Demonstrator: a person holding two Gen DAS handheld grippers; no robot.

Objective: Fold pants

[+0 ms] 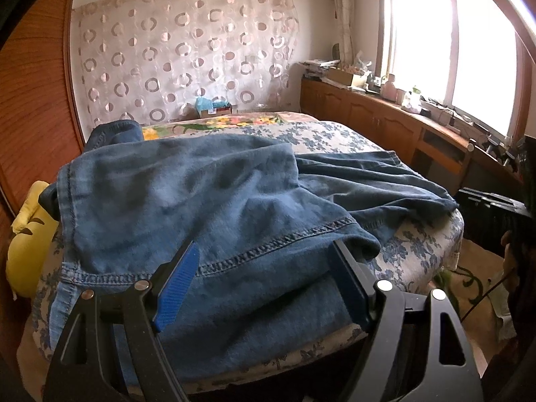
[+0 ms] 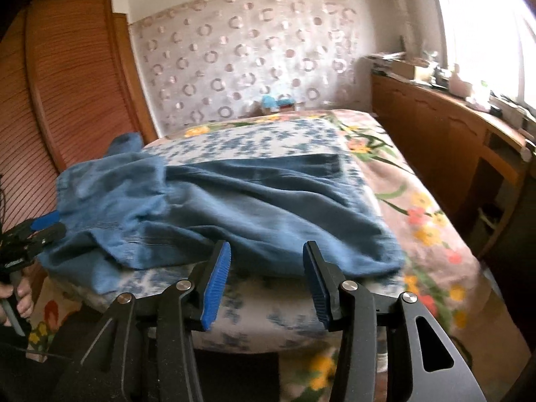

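Blue denim pants (image 1: pixel 201 194) lie crumpled across a blue-flowered pad (image 1: pixel 335 134) on the bed, one leg trailing to the right. My left gripper (image 1: pixel 264 256) stands wide open right over the stitched hem at the near edge, and its pads do not press on the cloth. In the right wrist view the pants (image 2: pixel 251 207) spread from left to right. My right gripper (image 2: pixel 266 251) is open just in front of their near edge, with nothing between its fingers. The left gripper (image 2: pixel 43 224) shows at the pants' left end, held by a hand (image 2: pixel 20 298).
A louvred wooden wardrobe (image 2: pixel 67 83) stands close on the left, with a yellow cushion (image 1: pixel 30 234) beside the bed. A wooden cabinet (image 1: pixel 385 114) with clutter runs under the window on the right. The flowered bedspread (image 2: pixel 418 207) reaches to the right edge.
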